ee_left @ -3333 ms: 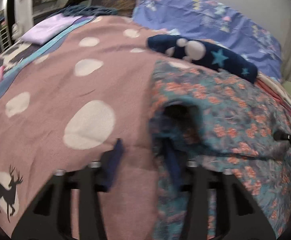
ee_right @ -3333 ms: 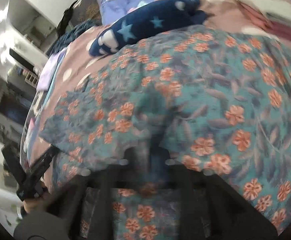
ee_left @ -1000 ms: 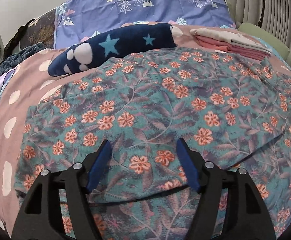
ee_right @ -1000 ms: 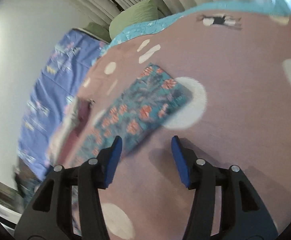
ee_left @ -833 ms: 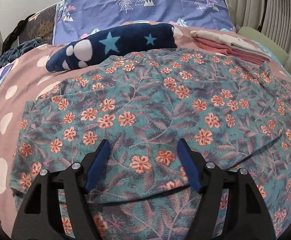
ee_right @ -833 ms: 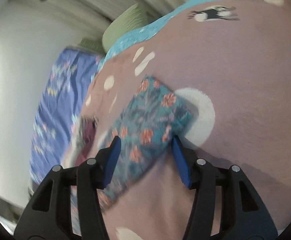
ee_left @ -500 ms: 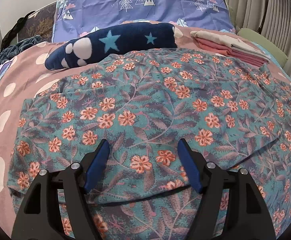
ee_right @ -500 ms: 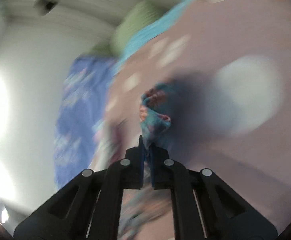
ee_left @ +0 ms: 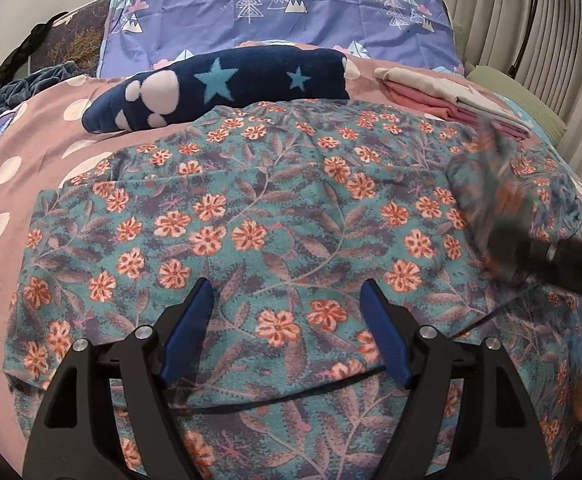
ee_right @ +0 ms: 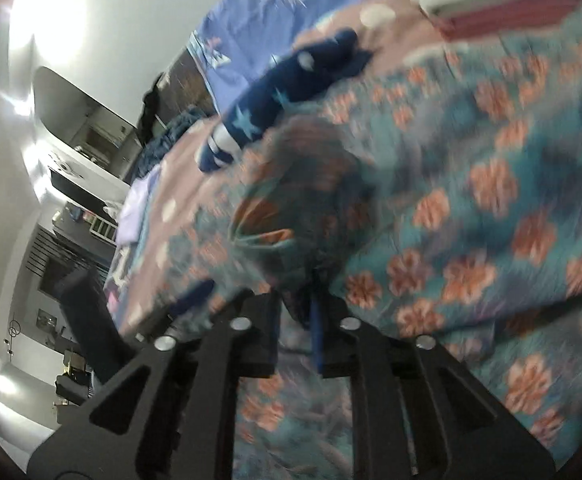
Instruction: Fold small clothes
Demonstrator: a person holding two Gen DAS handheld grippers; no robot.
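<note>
Both grippers matter: the right gripper (ee_right: 297, 316), jaws easing apart around a pinched sleeve of the floral garment (ee_left: 275, 216), should lay it flat across the body ahead of the left gripper (ee_left: 287, 332), whose spread, widening fingers hold nothing.

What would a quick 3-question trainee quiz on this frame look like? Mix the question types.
1. True or false: the left gripper is clamped on the floral garment.
2. Which gripper has floral cloth between its jaws? A) left B) right C) neither
3. Fill in: the navy item with stars lies between the floral garment and the ______ pillow with trees.

Key
1. False: its jaws stand wide and opening above the cloth, nothing pinched.
2. B: the right gripper has a bunch of the floral cloth in its narrow gap, though the jaws are easing open.
3. Purple (blue-violet).
</note>
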